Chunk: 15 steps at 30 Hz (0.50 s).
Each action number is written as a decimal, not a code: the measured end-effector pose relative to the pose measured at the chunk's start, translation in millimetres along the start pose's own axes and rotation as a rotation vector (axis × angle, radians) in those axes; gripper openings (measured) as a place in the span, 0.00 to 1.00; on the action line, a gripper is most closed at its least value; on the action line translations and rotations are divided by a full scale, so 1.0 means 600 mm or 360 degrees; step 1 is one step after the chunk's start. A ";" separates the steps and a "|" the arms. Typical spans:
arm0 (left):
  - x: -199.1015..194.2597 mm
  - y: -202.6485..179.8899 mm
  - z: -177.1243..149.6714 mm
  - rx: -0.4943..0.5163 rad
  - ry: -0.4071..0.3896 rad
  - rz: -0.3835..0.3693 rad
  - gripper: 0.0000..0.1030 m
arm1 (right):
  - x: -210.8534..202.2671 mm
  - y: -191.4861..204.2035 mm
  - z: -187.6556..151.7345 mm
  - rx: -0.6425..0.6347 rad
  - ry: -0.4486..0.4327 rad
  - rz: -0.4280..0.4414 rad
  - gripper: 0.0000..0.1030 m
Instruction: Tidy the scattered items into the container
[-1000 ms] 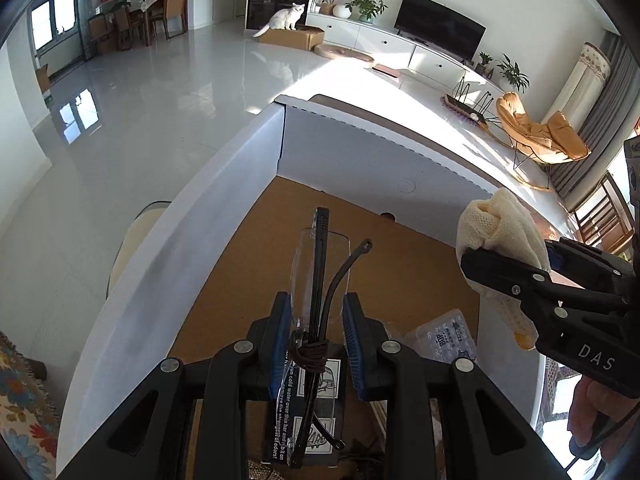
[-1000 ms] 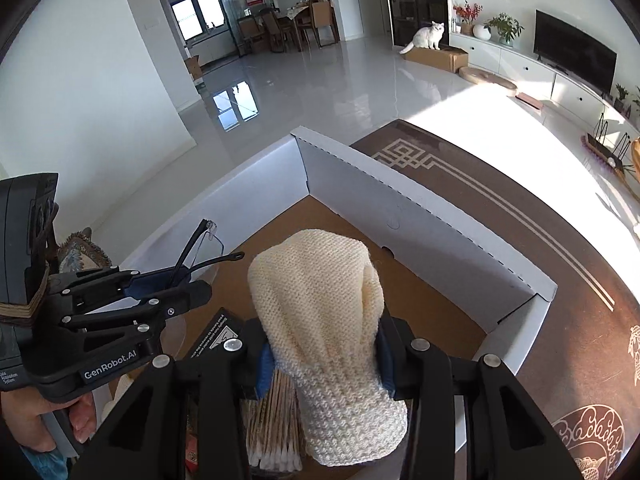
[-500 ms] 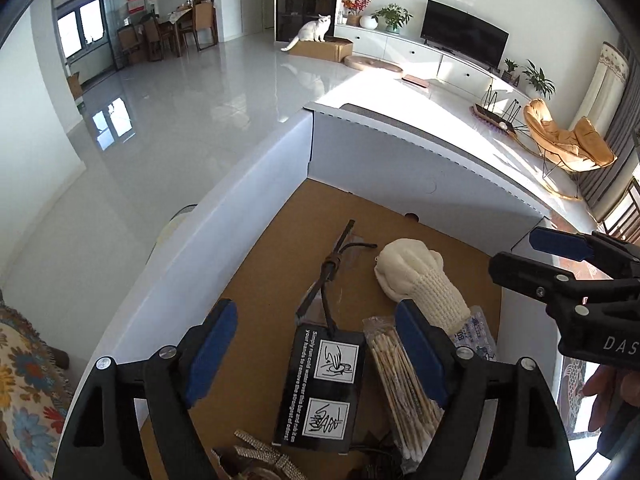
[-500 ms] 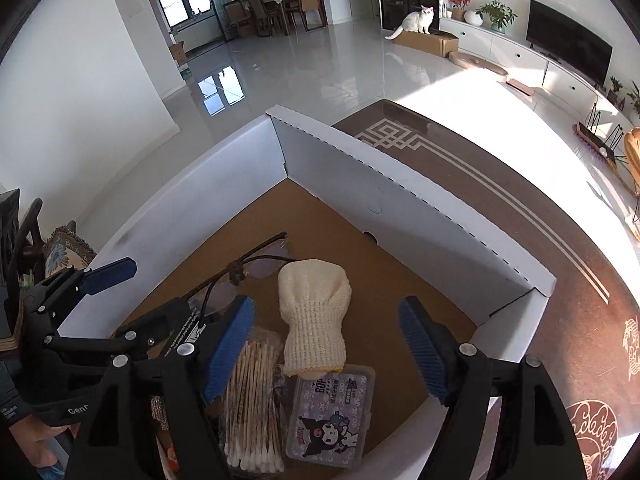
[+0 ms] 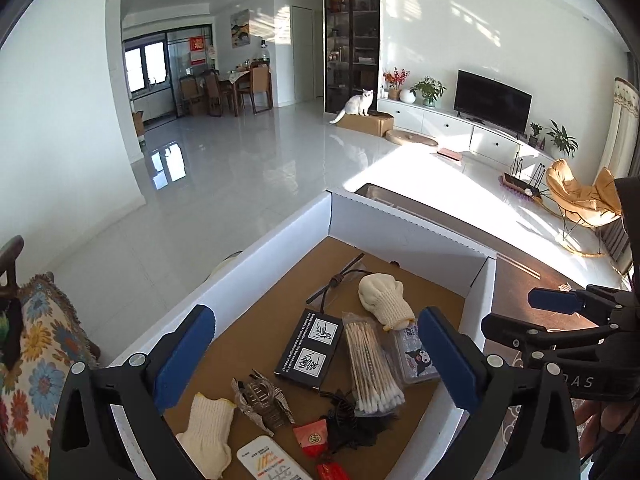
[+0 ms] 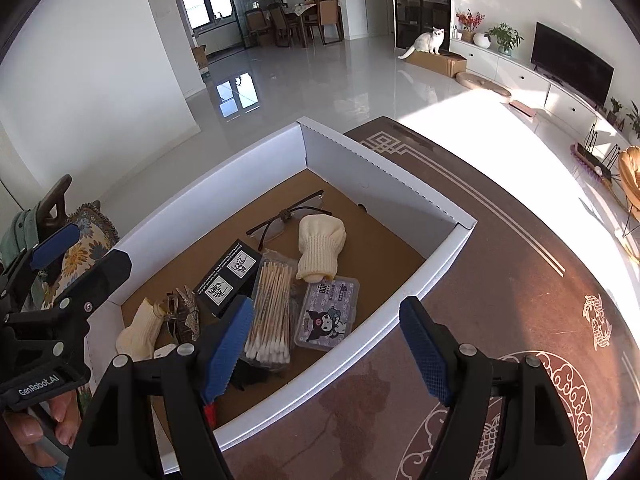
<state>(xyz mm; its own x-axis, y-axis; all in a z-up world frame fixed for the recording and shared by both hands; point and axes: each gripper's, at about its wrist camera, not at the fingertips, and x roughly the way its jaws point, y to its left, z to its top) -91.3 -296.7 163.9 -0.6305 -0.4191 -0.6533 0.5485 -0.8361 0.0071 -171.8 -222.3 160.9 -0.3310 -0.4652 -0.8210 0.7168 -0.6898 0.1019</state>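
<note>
Both grippers, left and right, hover empty with jaws spread above the cardboard box. Before finishing, check the worktop for strays.

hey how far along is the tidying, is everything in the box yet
Mostly done, it looks. The glasses and cream knit glove lie in the white cardboard box beside the cotton swabs, cartoon case and black card. Nothing is in hand: the left claw and right claw are both open and empty. No stray items show on the brown rug, though only part is visible.
</note>
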 end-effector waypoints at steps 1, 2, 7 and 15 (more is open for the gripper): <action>-0.004 -0.002 -0.001 -0.0006 0.0003 0.0018 1.00 | 0.000 0.001 -0.002 -0.0004 0.0003 0.0002 0.74; -0.006 -0.003 -0.001 -0.0009 0.0007 0.0030 1.00 | 0.000 0.003 -0.003 -0.0006 0.0004 0.0003 0.74; -0.014 -0.004 -0.008 -0.0037 0.0023 0.0013 1.00 | 0.004 0.015 -0.007 -0.0040 0.0005 0.0003 0.74; -0.019 0.003 -0.021 -0.0125 0.0004 -0.0017 1.00 | 0.026 0.034 -0.008 -0.0098 0.0021 0.0003 0.74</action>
<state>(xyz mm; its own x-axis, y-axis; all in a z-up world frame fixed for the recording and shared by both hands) -76.3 -288.7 161.5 -0.6353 -0.4091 -0.6550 0.5832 -0.8101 -0.0596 -159.7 -241.1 147.5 -0.3219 -0.4585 -0.8283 0.7540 -0.6533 0.0686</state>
